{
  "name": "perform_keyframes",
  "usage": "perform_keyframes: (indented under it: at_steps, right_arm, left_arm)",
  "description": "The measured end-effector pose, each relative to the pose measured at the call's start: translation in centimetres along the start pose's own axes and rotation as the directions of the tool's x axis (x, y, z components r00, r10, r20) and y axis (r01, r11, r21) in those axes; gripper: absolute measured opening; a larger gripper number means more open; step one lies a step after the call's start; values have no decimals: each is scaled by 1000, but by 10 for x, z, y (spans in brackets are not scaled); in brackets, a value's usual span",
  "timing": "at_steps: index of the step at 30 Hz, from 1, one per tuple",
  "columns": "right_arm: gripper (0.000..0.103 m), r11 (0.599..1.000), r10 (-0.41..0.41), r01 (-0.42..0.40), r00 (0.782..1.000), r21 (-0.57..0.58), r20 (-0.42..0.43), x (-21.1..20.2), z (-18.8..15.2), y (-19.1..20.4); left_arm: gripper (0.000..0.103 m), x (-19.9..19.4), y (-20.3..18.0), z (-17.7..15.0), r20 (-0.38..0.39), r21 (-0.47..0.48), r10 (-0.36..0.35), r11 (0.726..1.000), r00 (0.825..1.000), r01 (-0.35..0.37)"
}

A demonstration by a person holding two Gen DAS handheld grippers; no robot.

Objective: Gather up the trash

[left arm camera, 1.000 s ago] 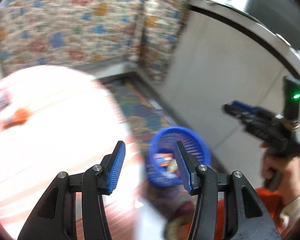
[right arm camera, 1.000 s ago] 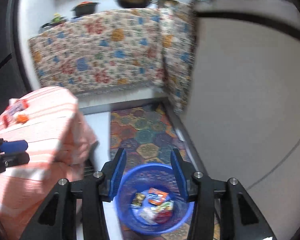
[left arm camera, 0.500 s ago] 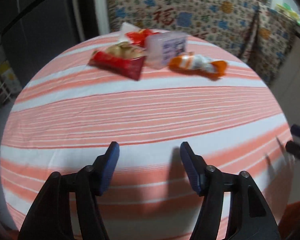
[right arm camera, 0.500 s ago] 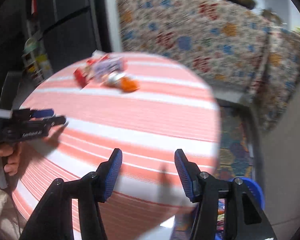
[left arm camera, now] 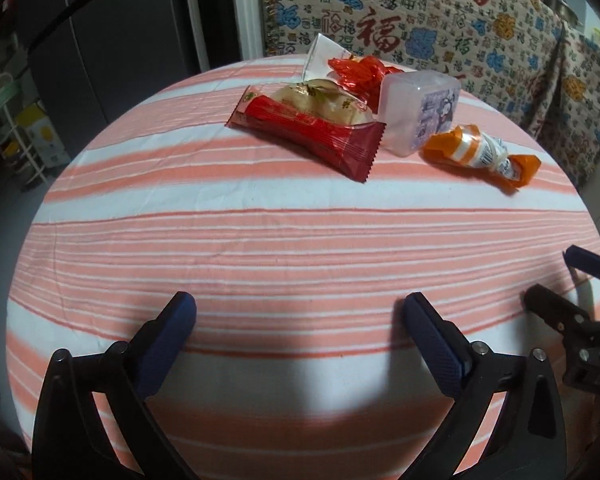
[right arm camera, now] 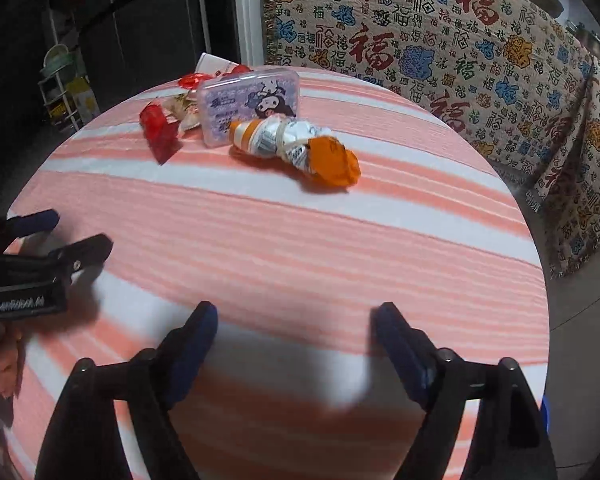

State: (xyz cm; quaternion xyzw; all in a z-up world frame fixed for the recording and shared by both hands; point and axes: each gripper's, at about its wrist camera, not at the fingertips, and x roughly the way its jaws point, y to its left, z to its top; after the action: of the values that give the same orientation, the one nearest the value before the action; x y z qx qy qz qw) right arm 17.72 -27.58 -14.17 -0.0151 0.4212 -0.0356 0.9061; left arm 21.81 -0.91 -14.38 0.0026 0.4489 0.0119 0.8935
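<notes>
Wrappers lie at the far side of a round table with a pink striped cloth [left arm camera: 260, 240]. A red snack packet [left arm camera: 308, 128] lies beside an orange-and-white wrapper [left arm camera: 480, 156] and a crumpled red wrapper [left arm camera: 356, 72]. In the right wrist view the orange wrapper [right arm camera: 300, 148] and the red packet [right arm camera: 160, 132] show too. My left gripper [left arm camera: 300, 312] is open and empty over the near cloth. My right gripper [right arm camera: 296, 316] is open and empty, to the right of the left one [right arm camera: 56, 232].
A pale purple plastic box [left arm camera: 420, 108] stands among the wrappers, also seen in the right wrist view [right arm camera: 248, 104]. A patterned cloth [right arm camera: 420, 40] hangs behind the table. A dark cabinet [left arm camera: 120, 40] and a small rack [left arm camera: 16, 128] stand at left.
Both grippers swung from the blue basket on the floor to the table. They now face the wrappers, closer than half a second ago.
</notes>
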Motion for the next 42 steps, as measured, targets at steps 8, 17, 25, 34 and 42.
perform_keyframes:
  at_steps: [8,17,25,34,42]
  right_arm:
    - [99,1000,-6,6,1000,17,12,16,18,-3]
    - [99,1000,-12,12,1000,17,15,17,19,-3]
    - [99,1000,-14,13,1000,19,15,17,20,-3]
    - [99,1000,-15,14,1000,20,14,17,20,-3]
    - [99,1000,-15,15,1000,20,14,17,19,-3]
  left_arm:
    - [103,5,-1,7,-2,-3,-4,1000,1000,4]
    - [102,7,1,14,-2,-15,-30,999,1000,30]
    - [102,7,35,61,74,-232,-104,965,992,119]
    - [98,64,25,107,11,-277,29,961,1000,-24]
    - [96,48,49,87,27,-151,2,988,1000,2]
